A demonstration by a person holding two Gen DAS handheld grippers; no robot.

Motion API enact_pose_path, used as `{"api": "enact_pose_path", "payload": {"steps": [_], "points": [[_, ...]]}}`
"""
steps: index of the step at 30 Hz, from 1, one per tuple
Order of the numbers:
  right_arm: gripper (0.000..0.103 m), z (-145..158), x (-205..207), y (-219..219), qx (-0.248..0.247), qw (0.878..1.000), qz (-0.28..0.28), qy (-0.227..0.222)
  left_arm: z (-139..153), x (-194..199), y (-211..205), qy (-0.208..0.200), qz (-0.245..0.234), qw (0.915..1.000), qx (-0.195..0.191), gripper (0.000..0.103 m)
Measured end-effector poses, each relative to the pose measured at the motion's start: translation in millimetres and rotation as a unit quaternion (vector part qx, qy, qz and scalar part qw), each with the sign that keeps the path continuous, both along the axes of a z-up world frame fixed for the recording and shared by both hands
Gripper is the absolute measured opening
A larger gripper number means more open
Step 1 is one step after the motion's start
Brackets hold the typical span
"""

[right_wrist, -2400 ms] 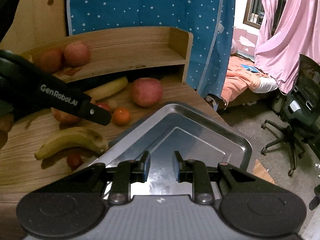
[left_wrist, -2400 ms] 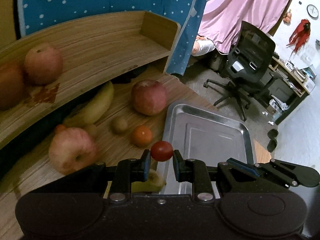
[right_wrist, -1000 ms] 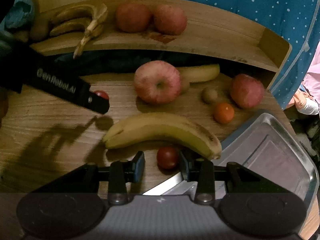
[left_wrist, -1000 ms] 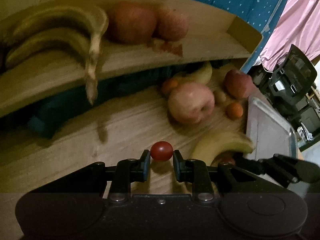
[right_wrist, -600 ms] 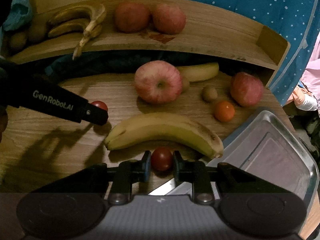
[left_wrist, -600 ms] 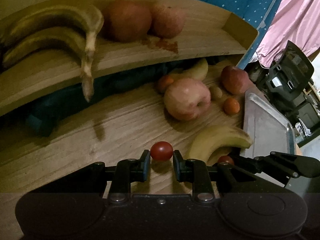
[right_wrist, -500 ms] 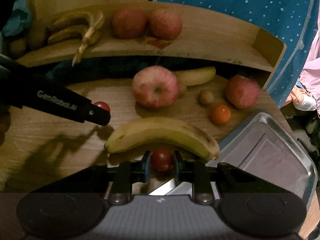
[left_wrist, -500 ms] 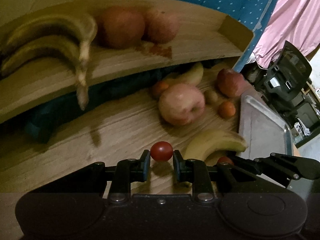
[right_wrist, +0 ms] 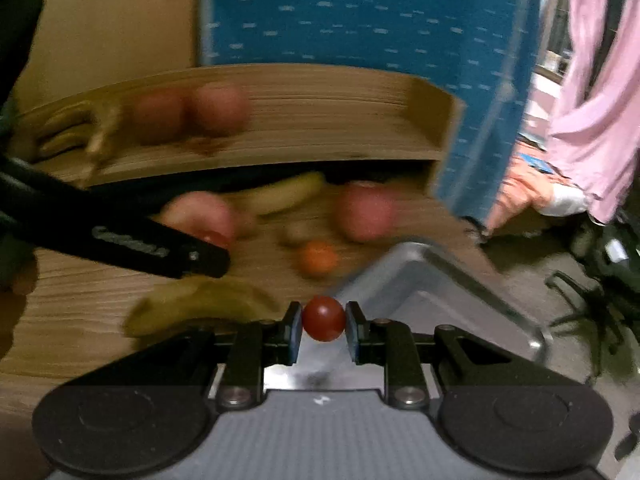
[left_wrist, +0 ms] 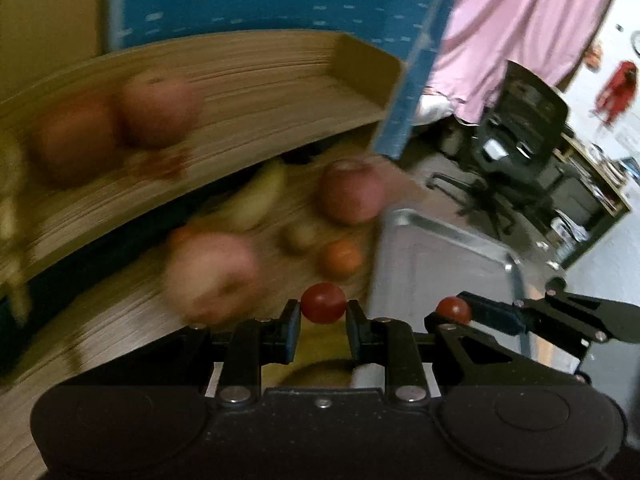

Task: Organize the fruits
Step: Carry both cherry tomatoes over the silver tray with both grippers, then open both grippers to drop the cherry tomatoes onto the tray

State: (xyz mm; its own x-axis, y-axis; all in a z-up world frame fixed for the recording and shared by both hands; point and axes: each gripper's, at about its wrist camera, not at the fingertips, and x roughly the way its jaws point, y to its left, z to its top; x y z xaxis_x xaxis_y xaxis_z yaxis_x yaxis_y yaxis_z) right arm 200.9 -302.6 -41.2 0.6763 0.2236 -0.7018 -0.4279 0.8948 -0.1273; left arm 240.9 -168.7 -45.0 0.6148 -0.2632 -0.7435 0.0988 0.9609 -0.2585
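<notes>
My left gripper (left_wrist: 323, 314) is shut on a small red cherry tomato (left_wrist: 323, 301), held above the wooden tabletop near the left rim of the metal tray (left_wrist: 444, 240). My right gripper (right_wrist: 323, 326) is shut on a second cherry tomato (right_wrist: 323, 316), held over the tray's near corner (right_wrist: 436, 280). In the left wrist view the right gripper (left_wrist: 454, 314) shows at the right with its tomato (left_wrist: 452, 308). In the right wrist view the left gripper (right_wrist: 210, 250) reaches in from the left. Both views are blurred by motion.
On the table lie two apples (right_wrist: 200, 212) (right_wrist: 366, 212), a small orange (right_wrist: 318, 258), a kiwi (left_wrist: 300, 236) and two bananas (right_wrist: 200, 304) (right_wrist: 288, 194). The wooden shelf (right_wrist: 320, 120) holds two apples (right_wrist: 218, 110) and bananas (right_wrist: 76, 128). An office chair (left_wrist: 516, 148) stands beyond.
The right gripper's jaws closed on the tomato beside the banana and lifted it. Both grippers swung right and up, toward the tray, each carrying a tomato.
</notes>
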Motion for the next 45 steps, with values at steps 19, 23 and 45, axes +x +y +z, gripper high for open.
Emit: {"api": "enact_pose_path", "payload": {"steps": [19,23,45], "points": [[0.026,-42.9,61.2,-112.4,0.005,0.991,-0.127,0.03,-40.5,78.9,-106.8,0.022,-0.094,0.9951,0.02,0.025],[0.026,-48.2,64.6,-113.2,0.011,0.991,-0.128,0.037,-46.4,85.1,-110.0,0.03,-0.098,0.9944,0.025,0.025],[0.09,0.6,14.3,-85.7,0.042,0.994,-0.103,-0.009,15.0,24.8,-39.6,-0.038,-0.009,0.9989,0.025,0.088]]}}
